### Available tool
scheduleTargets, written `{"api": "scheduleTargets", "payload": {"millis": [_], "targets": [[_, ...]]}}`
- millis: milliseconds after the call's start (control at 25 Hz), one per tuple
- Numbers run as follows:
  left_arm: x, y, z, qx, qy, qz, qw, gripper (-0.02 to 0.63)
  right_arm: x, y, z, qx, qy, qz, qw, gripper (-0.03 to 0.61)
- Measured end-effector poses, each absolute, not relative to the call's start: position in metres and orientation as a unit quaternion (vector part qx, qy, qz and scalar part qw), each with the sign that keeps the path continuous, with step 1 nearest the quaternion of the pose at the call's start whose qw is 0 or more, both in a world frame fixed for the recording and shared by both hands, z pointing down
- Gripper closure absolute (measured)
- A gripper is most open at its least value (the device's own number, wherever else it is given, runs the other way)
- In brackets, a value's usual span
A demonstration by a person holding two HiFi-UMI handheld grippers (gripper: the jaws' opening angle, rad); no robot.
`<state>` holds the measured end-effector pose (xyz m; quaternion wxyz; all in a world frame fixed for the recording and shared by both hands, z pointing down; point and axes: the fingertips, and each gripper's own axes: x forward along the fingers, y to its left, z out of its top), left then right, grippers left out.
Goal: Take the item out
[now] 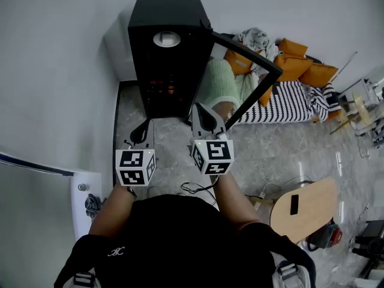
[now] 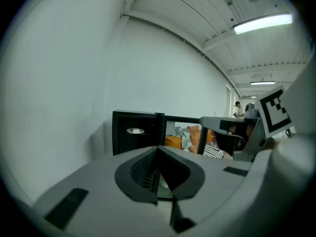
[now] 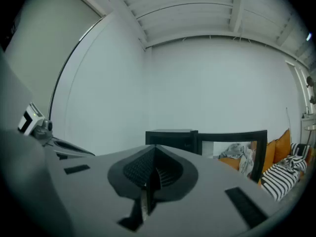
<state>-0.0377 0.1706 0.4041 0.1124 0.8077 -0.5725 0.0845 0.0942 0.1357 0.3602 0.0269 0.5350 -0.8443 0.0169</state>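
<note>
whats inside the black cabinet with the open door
The black cabinet stands with its door open. Inside, a white round thing shows near the top and reddish items lower down. The rest is too dark to make out.

Item: white round dish (image 1: 167, 39), lying flat.
Place: upper shelf inside the black cabinet (image 1: 171, 11), far ahead of me against the wall.
Access: cabinet door (image 1: 252, 55) stands open to the right.

Matt black cabinet (image 1: 180, 17), glossy stone floor (image 1: 300, 152)
</note>
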Motion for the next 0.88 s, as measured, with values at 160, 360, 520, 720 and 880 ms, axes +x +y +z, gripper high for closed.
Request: {"api": "scheduleTargets", "payload": {"millis": [160, 360, 520, 720, 880], "targets": [[-0.043, 0.170, 0.405, 0.808, -0.572, 0.084, 0.113, 0.614, 0.087, 0.136, 0.365, 0.535, -0.844, 0.018, 0.030, 0.572], [-0.046, 0.170, 0.405, 0.804, -0.577, 0.084, 0.118, 0.614, 0.085, 0.138, 0.361, 0.534, -0.845, 0.022, 0.010, 0.572], [-0.052, 0.169, 0.406, 0.803, -0.578, 0.083, 0.120, 0.614, 0.079, 0.138, 0.361, 0.530, -0.847, 0.019, 0.013, 0.572], [-0.060, 0.161, 0.405, 0.800, -0.581, 0.077, 0.126, 0.614, 0.071, 0.133, 0.365, 0.529, -0.848, 0.020, 0.025, 0.571], [-0.065, 0.154, 0.405, 0.801, -0.580, 0.074, 0.129, 0.614, 0.066, 0.130, 0.366, 0.530, -0.847, 0.019, 0.036, 0.571]]}}
